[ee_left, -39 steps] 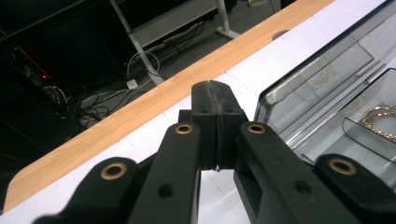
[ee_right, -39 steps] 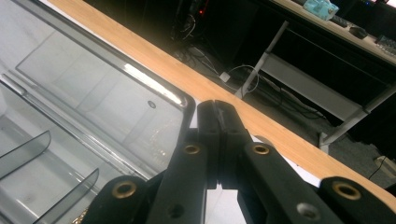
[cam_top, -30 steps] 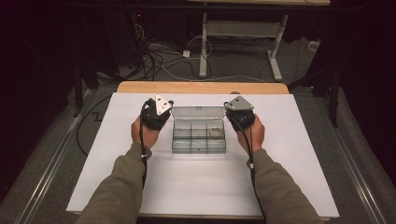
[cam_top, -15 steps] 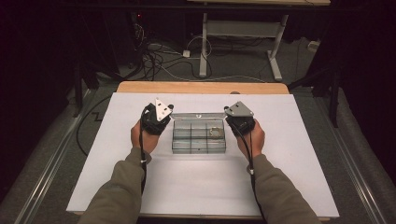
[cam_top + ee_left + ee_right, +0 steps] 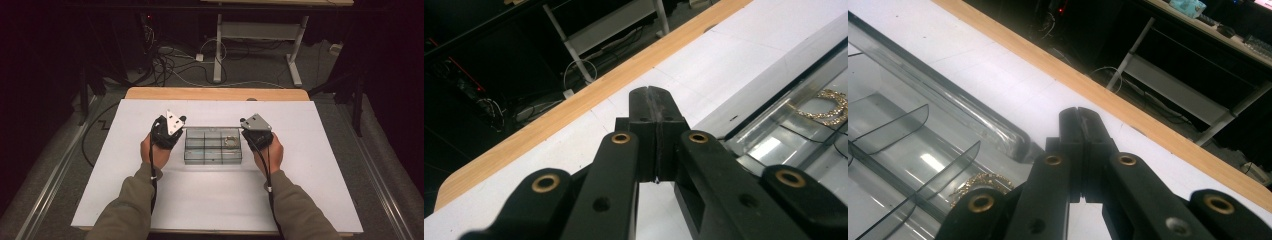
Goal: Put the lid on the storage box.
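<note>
Room: dark, with cables on the floor and a white desk frame beyond the far edge of the white tabletop point(image 5: 210, 200).
High view, box: a clear plastic organiser box point(image 5: 213, 146) sits at mid-tabletop, split into small compartments; a gold chain point(image 5: 230, 140) lies in its far right compartment.
High view, hands: the left claw point(image 5: 169, 131) sits just beside the box's left end, the right claw point(image 5: 256, 130) just beside its right end; both forearms come in from the near edge, wrists level, hands mirrored around the box.
Left gripper view: the left claw point(image 5: 655, 107) has its jaws pressed together, pinching nothing, its tip over bare tabletop beside the box's far rim point(image 5: 774, 90); the gold chain point(image 5: 826, 106) shows through the clear wall.
Right gripper view: the right claw point(image 5: 1081, 127) is likewise pressed together and empty, its tip just past the box's far right corner point(image 5: 1018, 142); dividers and the gold chain point(image 5: 980, 186) sit to its near left.
Step in hand, as a judgement: squaring up to handle the box from both ends.
Doing it well: spread each claw before closing in, meet the box's walls evenly and at matching height, and keep the box level so the chain stays in its compartment.
</note>
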Demonstrator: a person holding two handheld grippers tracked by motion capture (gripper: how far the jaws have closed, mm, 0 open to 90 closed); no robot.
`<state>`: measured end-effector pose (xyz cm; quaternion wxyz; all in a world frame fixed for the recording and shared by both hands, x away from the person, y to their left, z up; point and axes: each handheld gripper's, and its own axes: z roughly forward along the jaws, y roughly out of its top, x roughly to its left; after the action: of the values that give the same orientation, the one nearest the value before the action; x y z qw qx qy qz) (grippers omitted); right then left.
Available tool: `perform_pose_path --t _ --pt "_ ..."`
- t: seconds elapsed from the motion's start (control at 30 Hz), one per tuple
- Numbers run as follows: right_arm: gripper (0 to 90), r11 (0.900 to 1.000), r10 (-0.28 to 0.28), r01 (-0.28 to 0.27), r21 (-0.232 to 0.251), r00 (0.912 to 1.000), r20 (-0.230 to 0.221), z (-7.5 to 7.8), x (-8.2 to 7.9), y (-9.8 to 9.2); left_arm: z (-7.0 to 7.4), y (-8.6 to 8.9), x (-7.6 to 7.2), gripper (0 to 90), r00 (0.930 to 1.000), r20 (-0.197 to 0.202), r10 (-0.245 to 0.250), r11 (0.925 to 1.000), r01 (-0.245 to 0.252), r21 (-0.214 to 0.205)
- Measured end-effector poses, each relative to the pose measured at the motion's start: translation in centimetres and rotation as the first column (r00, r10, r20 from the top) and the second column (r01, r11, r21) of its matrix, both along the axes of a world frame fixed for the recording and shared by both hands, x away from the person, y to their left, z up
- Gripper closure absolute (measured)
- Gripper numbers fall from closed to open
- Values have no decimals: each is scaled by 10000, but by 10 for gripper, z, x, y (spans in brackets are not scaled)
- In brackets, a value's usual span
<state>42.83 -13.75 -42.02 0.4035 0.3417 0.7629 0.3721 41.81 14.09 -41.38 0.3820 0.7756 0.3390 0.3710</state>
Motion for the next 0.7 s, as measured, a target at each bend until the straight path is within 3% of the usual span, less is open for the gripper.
perform_pose_path --t 0.3,0.7 --pt "900 9999 -32 34 -160 9999 125 -4 -8 2 -6 1 -1 864 9998 -194 58 10000 -59 -44" --pt "900 9999 -73 76 -134 9998 211 -9 -11 2 -12 -2 -10 865 9998 -144 145 9997 -143 186"
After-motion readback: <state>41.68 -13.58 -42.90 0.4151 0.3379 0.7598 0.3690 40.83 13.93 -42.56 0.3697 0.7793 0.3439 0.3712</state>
